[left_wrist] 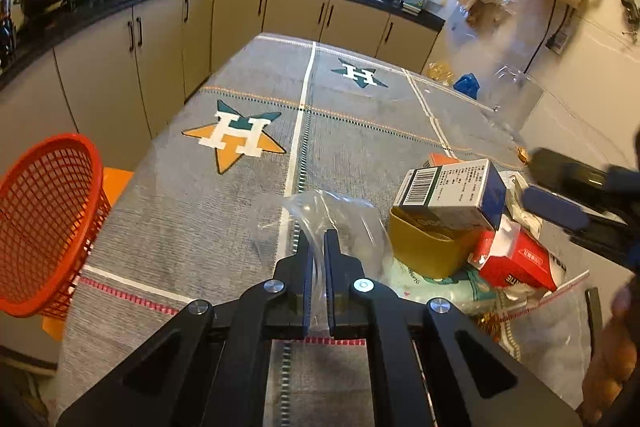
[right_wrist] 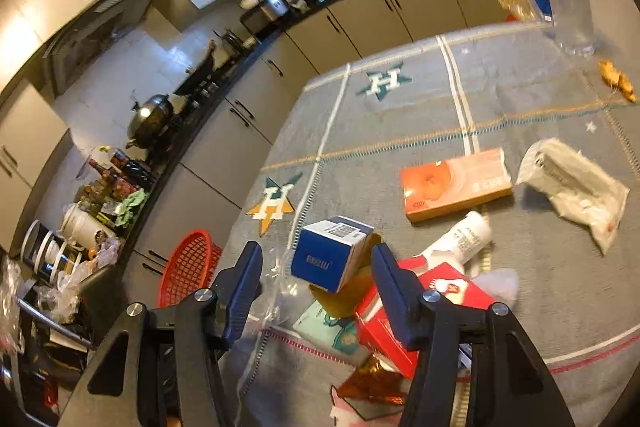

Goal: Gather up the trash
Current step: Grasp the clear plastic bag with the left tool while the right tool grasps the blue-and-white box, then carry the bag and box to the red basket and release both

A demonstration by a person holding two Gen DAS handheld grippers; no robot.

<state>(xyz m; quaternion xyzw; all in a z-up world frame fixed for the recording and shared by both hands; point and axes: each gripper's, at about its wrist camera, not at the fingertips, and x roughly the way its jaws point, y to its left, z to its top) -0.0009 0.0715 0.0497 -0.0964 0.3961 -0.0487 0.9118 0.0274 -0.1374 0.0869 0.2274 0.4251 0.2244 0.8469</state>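
- The left gripper [left_wrist: 319,247] is pinched tight on the clear plastic bag [left_wrist: 340,223], at the near edge of the table [left_wrist: 168,219].
- The right gripper [right_wrist: 316,267] stands spread, holding nothing, around the blue-and-white carton [right_wrist: 330,253] atop the trash pile.
- Lift the bag slowly; it probably drags on the yellow tub [left_wrist: 430,247].
- Carry it left to the red mesh basket [left_wrist: 44,223].

Both wrist views look down, close — sharing the trash pile [left_wrist: 460,227].
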